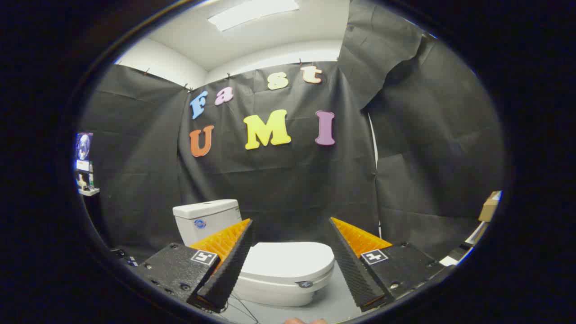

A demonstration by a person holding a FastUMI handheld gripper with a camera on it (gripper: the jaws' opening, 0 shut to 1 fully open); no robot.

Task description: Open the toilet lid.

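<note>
A white toilet stands on the grey floor against the black cloth wall. Its lid (288, 262) lies flat and closed over the bowl (274, 292), with a small round badge (304, 284) at the front rim. The tank (204, 219) rises behind it, to the left. My gripper (290, 223) is open, its two fingers spread wide with nothing between them. The lid shows in the gap between the fingers and sits beyond them, some distance ahead and lower. The left finger (229, 263) hides part of the tank and the lid's left edge.
Thin cables (240, 308) trail over the grey floor (330, 303) in front of the bowl. A small shelf with a screen (84, 155) hangs on the far left. Cardboard and papers (488, 207) sit at the far right. A fingertip (306, 321) shows at the very bottom.
</note>
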